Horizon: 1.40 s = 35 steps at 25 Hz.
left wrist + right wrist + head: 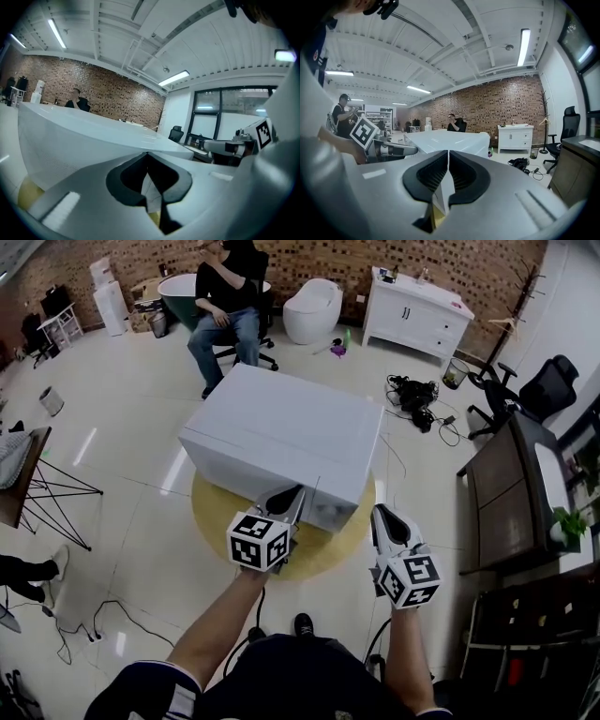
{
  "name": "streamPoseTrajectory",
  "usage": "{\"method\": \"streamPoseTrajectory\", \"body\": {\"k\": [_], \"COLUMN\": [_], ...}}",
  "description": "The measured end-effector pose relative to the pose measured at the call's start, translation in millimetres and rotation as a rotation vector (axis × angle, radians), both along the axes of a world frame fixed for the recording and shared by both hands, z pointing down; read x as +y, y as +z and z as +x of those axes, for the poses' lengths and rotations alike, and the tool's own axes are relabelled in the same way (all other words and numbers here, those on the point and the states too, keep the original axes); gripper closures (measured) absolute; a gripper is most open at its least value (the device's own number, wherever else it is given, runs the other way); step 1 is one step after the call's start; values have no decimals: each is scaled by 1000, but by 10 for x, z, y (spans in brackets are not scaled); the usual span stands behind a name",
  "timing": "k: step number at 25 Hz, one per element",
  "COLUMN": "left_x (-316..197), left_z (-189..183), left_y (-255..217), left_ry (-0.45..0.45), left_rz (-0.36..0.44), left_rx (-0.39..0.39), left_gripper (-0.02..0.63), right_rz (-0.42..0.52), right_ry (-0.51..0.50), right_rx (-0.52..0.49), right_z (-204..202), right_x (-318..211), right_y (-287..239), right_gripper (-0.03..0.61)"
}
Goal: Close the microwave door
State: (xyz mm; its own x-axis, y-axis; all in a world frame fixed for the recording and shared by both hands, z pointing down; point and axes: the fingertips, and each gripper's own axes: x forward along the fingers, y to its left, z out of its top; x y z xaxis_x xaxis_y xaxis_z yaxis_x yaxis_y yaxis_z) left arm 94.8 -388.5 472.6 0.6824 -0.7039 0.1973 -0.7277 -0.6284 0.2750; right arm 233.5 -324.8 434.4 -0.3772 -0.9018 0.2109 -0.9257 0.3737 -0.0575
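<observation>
Here we hold the left gripper [292, 494] and right gripper [383, 515], jaws pressed together and empty, before the boxy white microwave [281, 432] on a round yellow tabletop [214, 512].

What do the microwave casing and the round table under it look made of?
The microwave: likely white-painted sheet metal, semi-gloss; flat panels, crisp edges, soft light reflections on top. Plastic is possible. The round table: yellowish wood or laminate, matte; even tone, no glare, grain too small to tell.
</observation>
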Motion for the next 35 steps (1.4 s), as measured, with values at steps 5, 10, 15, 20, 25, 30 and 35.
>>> {"method": "streamPoseTrajectory", "body": {"k": [5,10,15,20,25,30,35], "left_x": [2,148,321,480,646,788,894], "left_z": [5,-123,-353,-621,-867,-1024,-1177], "left_y": [20,-200,-401,-680,-842,-917,-911], "left_ry": [20,22,22,12,-9,-13,-22], "left_rz": [-19,30,59,108,149,163,163], "left_rx": [-15,-11,7,14,3,2,-4], "left_gripper": [601,601,601,601,601,601,601], "right_rz": [1,24,34,58,80,89,64], "right_ry": [-27,-63,-129,-215,-289,-333,-336], "right_rx": [-6,-21,-28,-40,-45,-38,-51], "right_z": [-99,-318,-677,-1078,-1467,-1742,-1910], "right_x": [-12,-1,12,48,119,168,195], "right_y": [-13,-112,-151,-291,-412,-507,-498], "right_gripper": [568,568,568,568,575,577,577]}}
